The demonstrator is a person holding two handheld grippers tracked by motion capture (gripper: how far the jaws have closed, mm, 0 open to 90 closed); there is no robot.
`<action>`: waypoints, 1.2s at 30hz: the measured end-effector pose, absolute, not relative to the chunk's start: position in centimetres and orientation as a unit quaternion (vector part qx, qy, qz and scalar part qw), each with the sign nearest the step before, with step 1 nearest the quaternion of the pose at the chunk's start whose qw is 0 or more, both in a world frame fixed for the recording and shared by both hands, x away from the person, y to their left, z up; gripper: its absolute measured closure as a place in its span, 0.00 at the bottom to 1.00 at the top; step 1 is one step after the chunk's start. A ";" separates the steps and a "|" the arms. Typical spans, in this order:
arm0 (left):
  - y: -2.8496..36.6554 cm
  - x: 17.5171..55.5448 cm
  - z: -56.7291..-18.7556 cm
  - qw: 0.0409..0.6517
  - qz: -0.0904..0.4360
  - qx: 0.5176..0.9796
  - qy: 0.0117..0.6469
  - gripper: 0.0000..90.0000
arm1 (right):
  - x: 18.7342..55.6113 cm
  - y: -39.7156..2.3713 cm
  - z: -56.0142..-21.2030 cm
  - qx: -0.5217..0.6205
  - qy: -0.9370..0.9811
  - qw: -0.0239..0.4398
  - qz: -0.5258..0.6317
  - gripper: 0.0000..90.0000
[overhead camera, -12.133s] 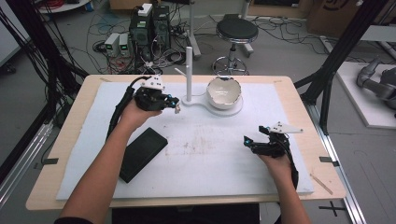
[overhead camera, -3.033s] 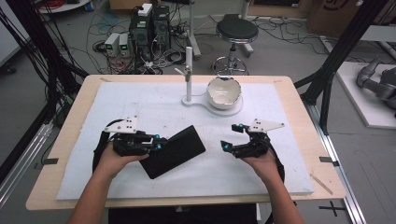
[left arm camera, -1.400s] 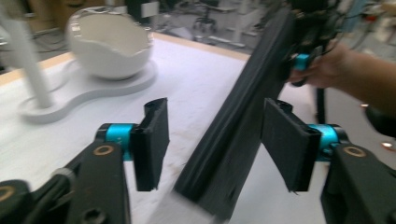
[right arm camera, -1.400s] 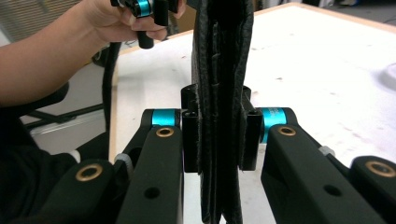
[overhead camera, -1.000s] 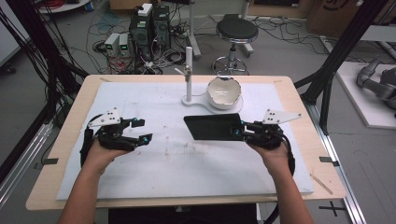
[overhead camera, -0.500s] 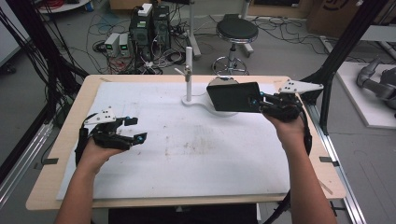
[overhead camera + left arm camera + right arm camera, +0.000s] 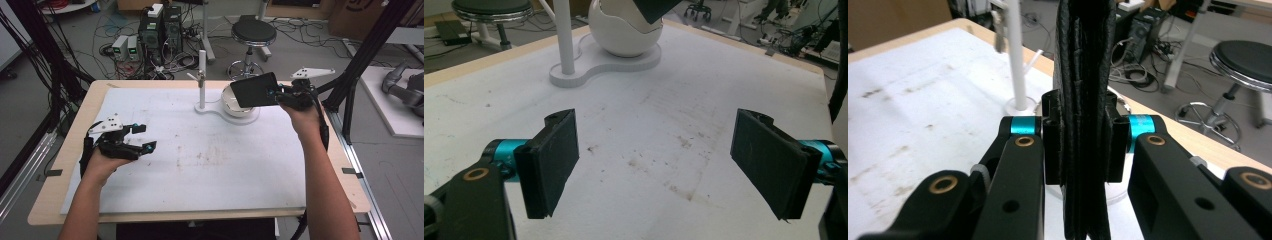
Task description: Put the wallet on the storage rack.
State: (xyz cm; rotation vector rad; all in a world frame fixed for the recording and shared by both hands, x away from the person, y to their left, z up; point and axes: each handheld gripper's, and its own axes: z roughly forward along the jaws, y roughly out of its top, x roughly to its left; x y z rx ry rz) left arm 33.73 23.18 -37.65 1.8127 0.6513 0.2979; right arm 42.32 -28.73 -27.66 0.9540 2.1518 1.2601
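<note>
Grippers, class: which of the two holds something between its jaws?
The right gripper, clamped on the black wallet above the white bowl; the left gripper stands open, empty.

**Camera setup: one overhead, two riding on the grippers**

Looking forward and down from above the near edge, taking in the whole table point(image 7: 150, 210) plus the floor clutter behind it. Riding low on the left gripper point(image 7: 654, 165), peering across the white mat toward the white bowl stand point(image 7: 624, 55) from fairly close. Sitting right behind the right gripper point(image 7: 1083, 145), almost pressed against the black wallet point(image 7: 1085, 75) clamped in it, facing the far table edge and the stool point(image 7: 1243, 55). Sharing the stand's white post point(image 7: 202, 80) across all three.
</note>
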 end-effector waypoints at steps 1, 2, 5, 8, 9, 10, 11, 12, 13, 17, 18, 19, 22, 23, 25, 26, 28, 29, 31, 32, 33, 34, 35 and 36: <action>23.2 33.7 -37.6 0.562 0.127 0.770 0.275 0.22 | 42.6 -28.7 -27.7 0.350 0.785 0.232 0.456 0.85; 23.2 33.7 -37.6 0.562 0.127 0.770 0.274 0.22 | 43.0 -28.6 -27.8 0.353 0.787 0.229 0.452 0.85; 23.1 33.7 -37.7 0.560 0.127 0.771 0.275 0.22 | 43.9 -28.4 -28.3 0.360 0.792 0.228 0.437 0.85; 23.0 33.8 -37.7 0.558 0.126 0.773 0.272 0.22 | 44.8 -28.1 -28.8 0.371 0.796 0.232 0.419 0.85; 23.0 33.8 -37.7 0.557 0.126 0.775 0.271 0.22 | 45.0 -28.1 -29.0 0.369 0.796 0.226 0.423 0.85; 23.0 33.8 -37.7 0.556 0.126 0.775 0.272 0.22 | 45.5 -27.9 -29.4 0.370 0.799 0.220 0.420 0.85; 23.0 33.8 -37.8 0.557 0.126 0.774 0.272 0.22 | 45.5 -27.9 -29.4 0.370 0.799 0.220 0.420 0.85; 23.0 33.8 -37.8 0.557 0.126 0.774 0.273 0.22 | 45.8 -27.8 -29.6 0.371 0.799 0.215 0.421 0.85; 23.0 33.8 -37.8 0.557 0.126 0.774 0.275 0.22 | 46.1 -27.7 -29.8 0.374 0.800 0.208 0.421 0.85; 23.0 33.8 -37.9 0.554 0.126 0.775 0.277 0.22 | 47.2 -27.2 -30.8 0.381 0.799 0.193 0.424 0.85; 23.0 33.8 -38.0 0.555 0.126 0.775 0.276 0.22 | 47.4 -27.1 -30.9 0.383 0.794 0.192 0.431 0.85; 23.0 33.8 -38.0 0.555 0.126 0.775 0.275 0.22 | 47.6 -27.1 -31.1 0.385 0.791 0.194 0.434 0.85; 22.9 33.8 -38.0 0.554 0.123 0.777 0.270 0.22 | 48.1 -27.1 -31.5 0.396 0.783 0.200 0.436 0.83; 22.8 33.8 -38.0 0.555 0.123 0.778 0.269 0.22 | 48.3 -27.2 -31.6 0.398 0.782 0.202 0.434 0.82; 22.8 33.8 -38.0 0.552 0.123 0.780 0.268 0.22 | 48.5 -27.4 -31.7 0.405 0.781 0.212 0.426 0.77; 22.8 33.8 -38.0 0.552 0.122 0.780 0.268 0.22 | 48.5 -27.5 -31.7 0.408 0.781 0.219 0.419 0.73; 22.7 33.8 -38.1 0.551 0.121 0.781 0.267 0.22 | 48.6 -27.8 -31.8 0.422 0.775 0.241 0.404 0.58; 22.7 33.8 -38.2 0.551 0.119 0.782 0.266 0.22 | 48.6 -27.9 -31.8 0.430 0.769 0.251 0.401 0.50; 22.5 33.8 -38.4 0.552 0.114 0.782 0.266 0.22 | 48.7 -28.3 -31.8 0.441 0.759 0.258 0.404 0.42; 22.4 33.8 -38.4 0.547 0.115 0.786 0.263 0.22 | 48.7 -28.4 -31.8 0.442 0.758 0.262 0.401 0.42; 22.3 33.8 -38.4 0.544 0.117 0.788 0.263 0.22 | 48.7 -28.4 -31.8 0.441 0.758 0.266 0.399 0.41; 22.2 33.8 -38.4 0.545 0.117 0.788 0.263 0.22 | 48.7 -28.4 -31.8 0.443 0.757 0.269 0.398 0.40; 22.2 33.8 -38.4 0.545 0.117 0.788 0.261 0.22 | 48.8 -28.4 -31.8 0.445 0.755 0.273 0.397 0.39; 22.2 33.8 -38.4 0.545 0.118 0.788 0.261 0.22 | 48.8 -28.3 -31.9 0.448 0.754 0.278 0.392 0.40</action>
